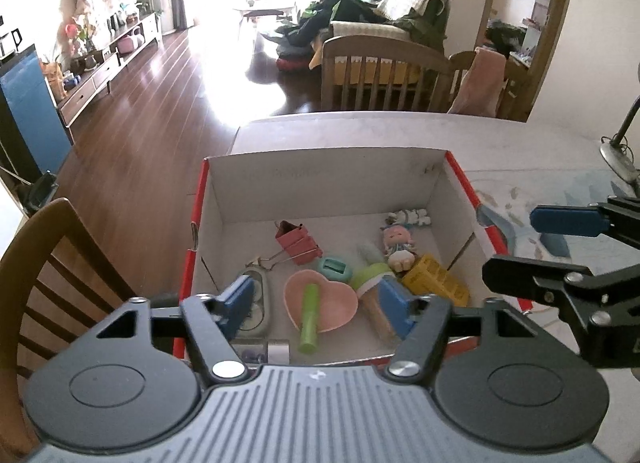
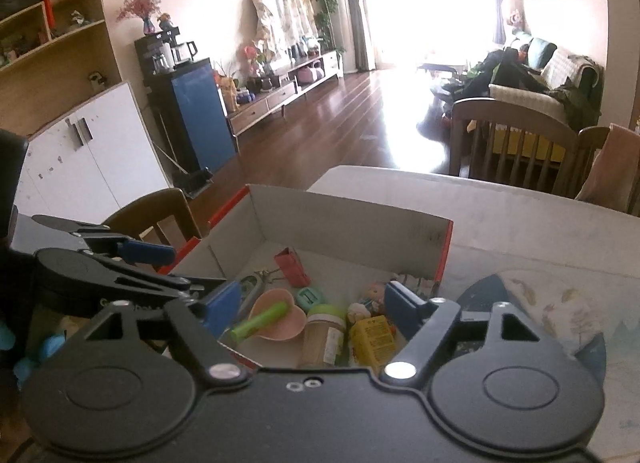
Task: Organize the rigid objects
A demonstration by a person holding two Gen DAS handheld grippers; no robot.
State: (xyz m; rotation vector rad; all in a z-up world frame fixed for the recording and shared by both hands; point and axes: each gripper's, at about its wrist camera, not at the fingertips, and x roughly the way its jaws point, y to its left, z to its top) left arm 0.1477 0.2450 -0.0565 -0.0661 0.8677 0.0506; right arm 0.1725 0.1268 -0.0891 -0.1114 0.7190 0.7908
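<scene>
Both tools stand wide and empty: the left tool [image 1: 318, 299] and right tool [image 2: 312, 309] hover above the box [image 1: 320, 179], its small objects lying below them.

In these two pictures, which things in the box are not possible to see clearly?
- Left wrist view: silver item at box's near wall, cut off by left tool.
- Left wrist view: key fob, half behind a blue finger.
- Right wrist view: doll, small, partly behind right tool.
</scene>
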